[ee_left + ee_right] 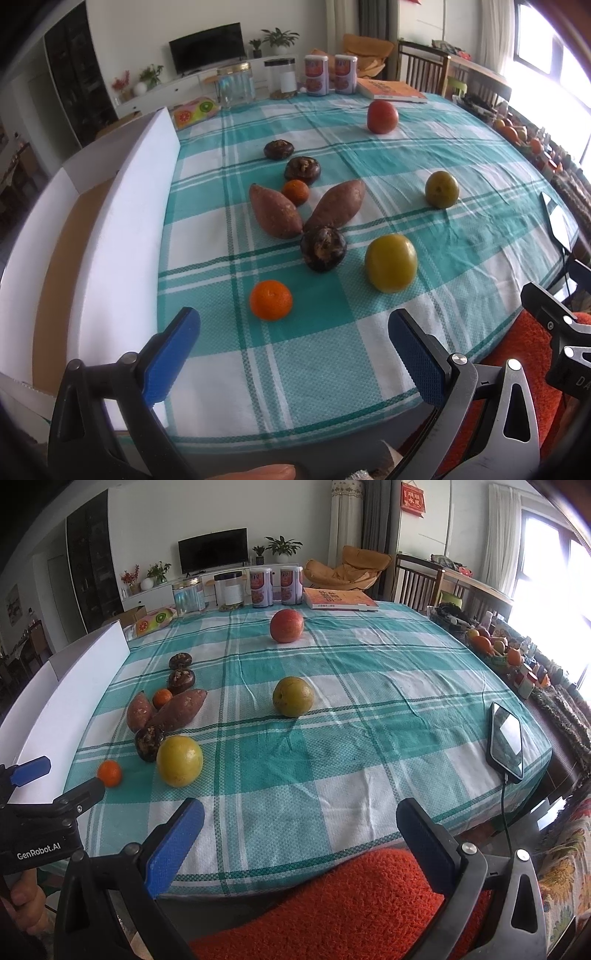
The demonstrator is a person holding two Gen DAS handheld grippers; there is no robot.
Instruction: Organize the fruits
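With both my left gripper (293, 354) and right gripper (299, 843) spread wide and empty at the near table edge, I should straddle the near mandarin (270, 299) squarely, just right of the white box (122, 221), before closing gently.

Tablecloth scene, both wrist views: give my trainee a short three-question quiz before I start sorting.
1. True or false: the left tool is shut on the near mandarin.
2. Multiple choice. What lies between the two sweet potatoes at their far ends? A) a small mandarin B) the phone C) the book
3. Fill in: the red fruit sits alone at the ___ end of the checked tablecloth, near the cans.

Key: 1 false, both the left and the right tool are open and empty. 2 A. 3 far.
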